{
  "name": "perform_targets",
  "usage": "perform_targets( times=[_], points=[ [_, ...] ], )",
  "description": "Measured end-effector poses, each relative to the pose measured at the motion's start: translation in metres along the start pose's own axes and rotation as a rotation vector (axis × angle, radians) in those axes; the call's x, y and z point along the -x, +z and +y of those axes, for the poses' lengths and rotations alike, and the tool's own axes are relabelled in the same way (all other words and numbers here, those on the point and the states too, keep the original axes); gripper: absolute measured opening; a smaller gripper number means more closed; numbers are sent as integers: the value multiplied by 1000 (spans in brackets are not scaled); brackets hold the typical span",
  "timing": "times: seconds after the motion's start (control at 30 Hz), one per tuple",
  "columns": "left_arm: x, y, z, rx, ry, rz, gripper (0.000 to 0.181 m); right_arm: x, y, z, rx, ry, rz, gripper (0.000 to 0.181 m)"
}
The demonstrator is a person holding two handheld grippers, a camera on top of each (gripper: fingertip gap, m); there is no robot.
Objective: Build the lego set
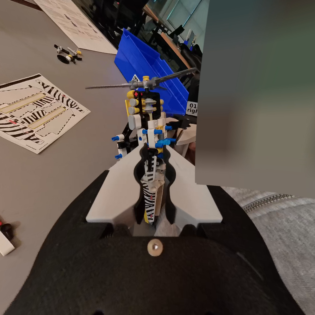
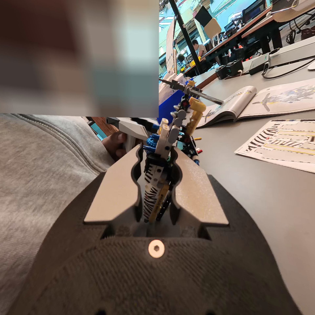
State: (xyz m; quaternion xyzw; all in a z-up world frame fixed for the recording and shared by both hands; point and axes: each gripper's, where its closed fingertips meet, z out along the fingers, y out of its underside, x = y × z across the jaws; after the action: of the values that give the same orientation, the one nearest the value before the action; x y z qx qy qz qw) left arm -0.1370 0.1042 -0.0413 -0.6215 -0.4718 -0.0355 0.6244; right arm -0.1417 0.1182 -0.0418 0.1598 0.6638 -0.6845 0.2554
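The lego helicopter model (image 1: 144, 119) is white, black and yellow with blue pins, a grey rotor (image 1: 146, 83) on top and a zebra-striped tail. My left gripper (image 1: 154, 146) is shut on the striped tail and holds the model upright above the grey table. In the right wrist view my right gripper (image 2: 157, 148) is also shut on the model (image 2: 170, 136) at its striped section, rotor (image 2: 189, 88) pointing away. The right gripper's white finger (image 1: 185, 134) shows just right of the model; the left gripper (image 2: 133, 127) shows to the left with a hand behind it.
A zebra sticker sheet (image 1: 37, 112) lies on the table to the left, also in the right wrist view (image 2: 281, 141). A blue bin (image 1: 146, 63) stands behind the model. Loose small parts (image 1: 69, 54) lie far left. An open instruction booklet (image 2: 255, 102) lies ahead right. A grey sweatshirt (image 2: 42, 170) is close.
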Motion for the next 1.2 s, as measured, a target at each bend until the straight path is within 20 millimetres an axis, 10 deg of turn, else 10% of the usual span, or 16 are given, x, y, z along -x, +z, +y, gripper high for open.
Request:
perform_targets(
  times=[0.03,1.2],
  points=[
    [0,1,1,4,-5,4,16,1,1,0,4,-4,-2,29],
    [-15,-1,4,17,-209,250,2,15,-9,-1,67,-9,-211,29]
  ],
)
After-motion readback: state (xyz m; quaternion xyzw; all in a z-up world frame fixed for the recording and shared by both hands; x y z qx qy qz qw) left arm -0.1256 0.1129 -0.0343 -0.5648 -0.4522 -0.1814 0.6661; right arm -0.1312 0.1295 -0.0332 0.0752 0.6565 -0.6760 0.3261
